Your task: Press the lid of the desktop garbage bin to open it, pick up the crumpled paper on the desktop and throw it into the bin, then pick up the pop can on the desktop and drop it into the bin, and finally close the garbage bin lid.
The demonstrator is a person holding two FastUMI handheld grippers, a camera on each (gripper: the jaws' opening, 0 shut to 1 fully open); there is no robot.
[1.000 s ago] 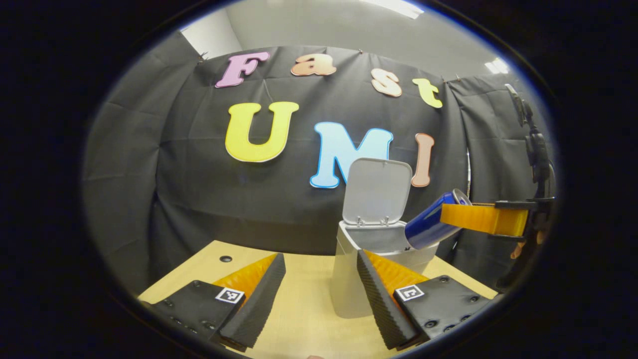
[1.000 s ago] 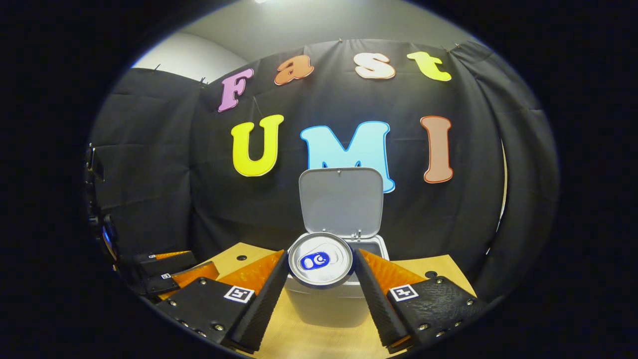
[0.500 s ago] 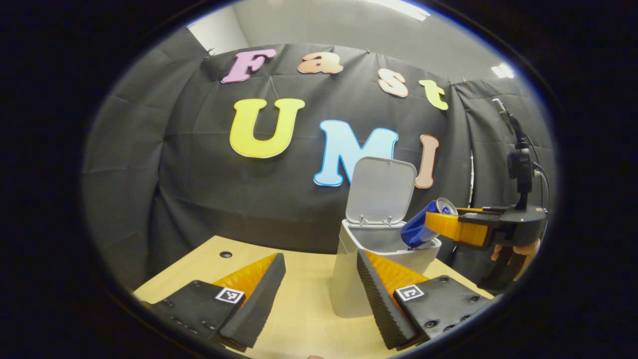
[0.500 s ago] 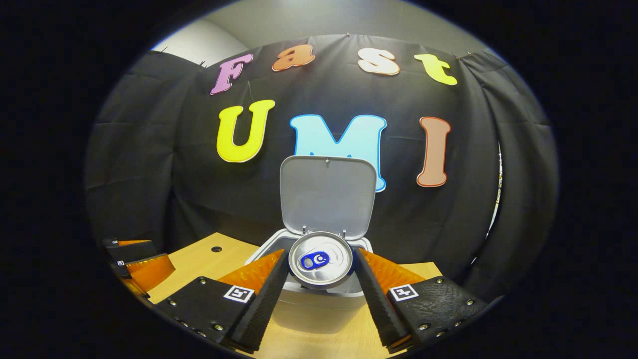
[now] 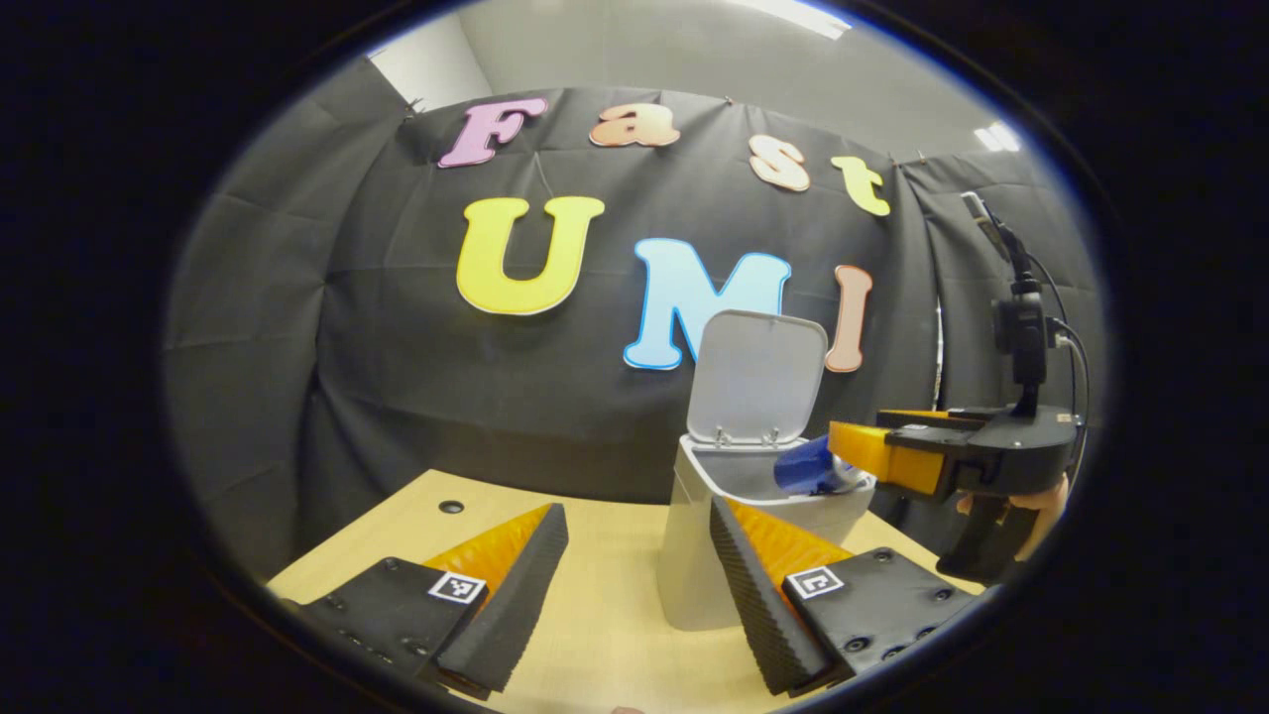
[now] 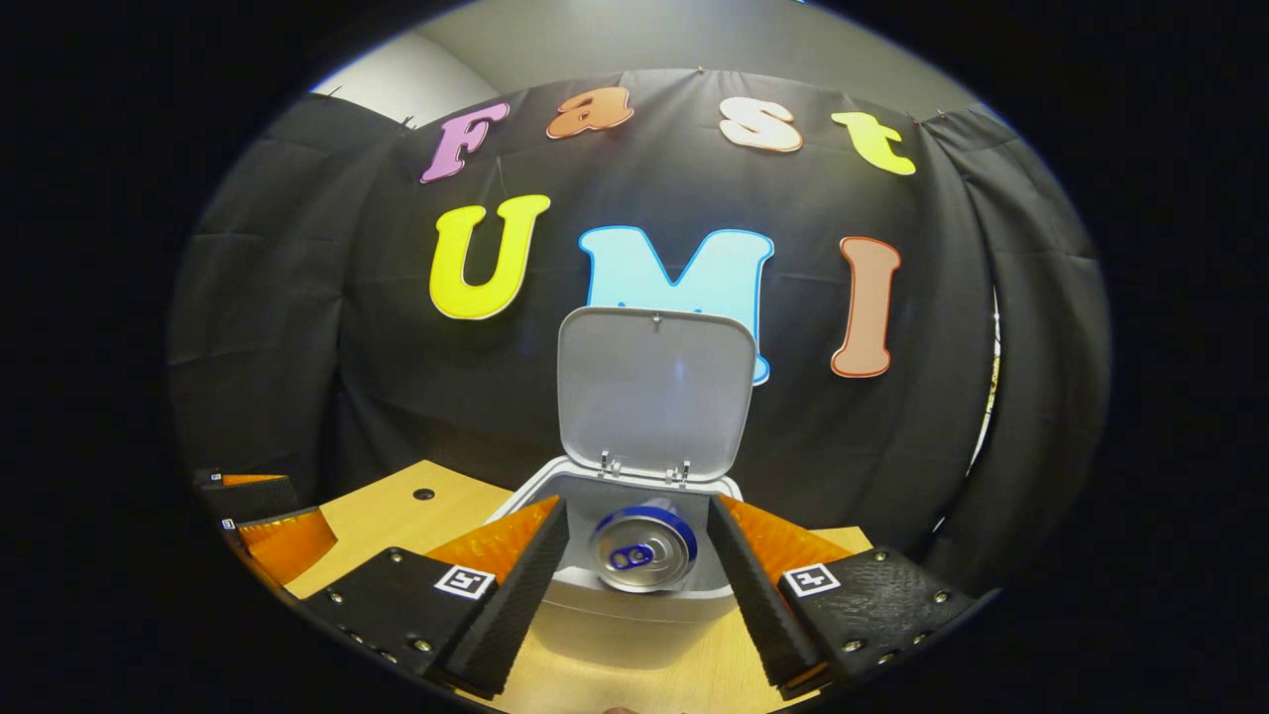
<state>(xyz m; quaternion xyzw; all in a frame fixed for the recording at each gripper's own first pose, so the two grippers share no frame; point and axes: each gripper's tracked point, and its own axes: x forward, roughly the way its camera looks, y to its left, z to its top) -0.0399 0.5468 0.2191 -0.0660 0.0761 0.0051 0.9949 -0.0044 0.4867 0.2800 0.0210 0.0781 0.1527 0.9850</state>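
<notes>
The garbage bin (image 6: 634,585) is standing on the tabletop (image 5: 605,635) with its lid (image 6: 649,392) propped upright at the back, so the opening step looks done. No crumpled paper is lying on the tabletop near the bin; I am guessing it is already inside, though the bin's depth is hidden. The pop can (image 6: 642,545) is dropping into the bin's mouth, tilted, clear of the right gripper (image 6: 634,570), whose fingers are spread and empty. The left gripper (image 5: 634,585) is waiting in front of the bin, fingers apart. Closing the lid is what remains.
</notes>
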